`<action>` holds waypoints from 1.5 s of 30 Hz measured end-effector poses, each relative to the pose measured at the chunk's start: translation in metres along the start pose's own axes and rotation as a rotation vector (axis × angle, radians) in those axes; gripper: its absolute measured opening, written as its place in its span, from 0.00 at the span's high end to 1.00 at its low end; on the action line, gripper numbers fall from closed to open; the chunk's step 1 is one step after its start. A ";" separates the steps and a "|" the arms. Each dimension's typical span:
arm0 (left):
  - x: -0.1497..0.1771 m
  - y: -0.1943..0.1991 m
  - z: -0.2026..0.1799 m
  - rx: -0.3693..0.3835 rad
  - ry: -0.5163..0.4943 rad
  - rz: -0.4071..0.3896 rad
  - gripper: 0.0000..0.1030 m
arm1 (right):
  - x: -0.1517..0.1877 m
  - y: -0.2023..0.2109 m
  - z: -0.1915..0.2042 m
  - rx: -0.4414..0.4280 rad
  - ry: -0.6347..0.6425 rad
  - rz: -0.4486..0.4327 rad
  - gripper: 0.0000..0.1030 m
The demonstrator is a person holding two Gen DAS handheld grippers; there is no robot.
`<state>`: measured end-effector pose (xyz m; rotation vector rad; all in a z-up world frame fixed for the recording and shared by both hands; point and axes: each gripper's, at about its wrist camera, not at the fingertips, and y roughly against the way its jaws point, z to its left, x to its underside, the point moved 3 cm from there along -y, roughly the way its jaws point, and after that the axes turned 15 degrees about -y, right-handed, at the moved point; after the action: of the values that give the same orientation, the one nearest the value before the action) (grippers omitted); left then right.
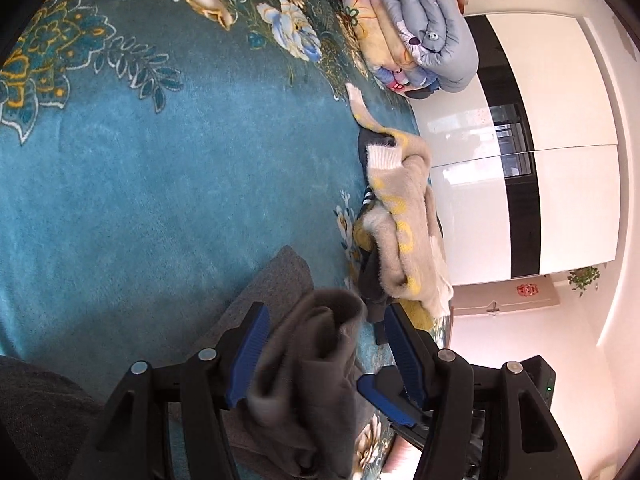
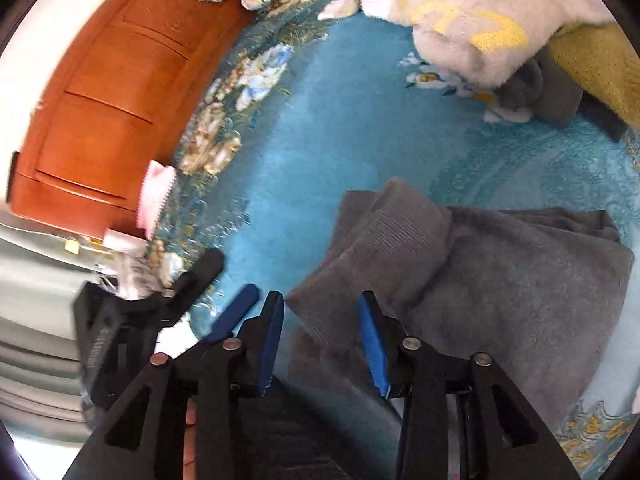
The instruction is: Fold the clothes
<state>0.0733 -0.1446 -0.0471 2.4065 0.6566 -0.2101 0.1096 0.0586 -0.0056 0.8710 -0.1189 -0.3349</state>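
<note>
Grey sweater (image 2: 500,280) lies part-folded on bed (image 1: 140,180). L gripper (image 1: 324,320) wide open, bunched sleeve between pads, not clamped. R gripper (image 2: 322,308) open, empty. Judged mid-fold; sleeve wants laying flat.

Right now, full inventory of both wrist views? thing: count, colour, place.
grey garment: 1, dark grey, on the bed nearest the claws, partly folded, one bunched part between the left claw's fingers
bedspread: 1, teal with gold and white flowers, under everything
beige sweater: 1, beige with yellow pattern and white cuff, on the clothes pile at the bed edge
yellow garment: 1, mustard, under the beige sweater
folded quilts: 1 stack, light blue over cream and pink, far end of bed
headboard: 1, orange-brown wood, behind the bed
wardrobe: 1, white with black strip, beyond the bed edge
left claw: 1, black with blue pads, open around grey fabric
right claw: 1, black with blue pads, open over the garment's edge
</note>
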 end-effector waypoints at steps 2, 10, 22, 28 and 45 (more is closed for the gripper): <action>0.001 -0.004 0.001 0.012 0.009 0.022 0.36 | -0.003 0.010 -0.002 -0.023 -0.010 -0.024 0.55; 0.016 -0.036 -0.002 -0.096 -0.042 0.226 0.29 | -0.017 0.031 -0.038 -0.033 -0.142 -0.064 0.55; 0.031 -0.060 -0.020 -0.241 -0.198 0.376 0.57 | -0.017 0.047 -0.073 -0.039 -0.229 -0.060 0.55; 0.033 -0.058 -0.041 -0.226 -0.319 0.360 0.74 | -0.014 0.053 -0.082 -0.054 -0.262 -0.060 0.55; 0.019 -0.019 -0.034 -0.300 -0.243 0.177 0.91 | -0.013 0.068 -0.103 -0.085 -0.310 -0.077 0.55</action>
<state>0.0796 -0.1034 -0.0361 2.0932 0.3344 -0.3013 0.1383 0.1788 -0.0193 0.7361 -0.3559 -0.5422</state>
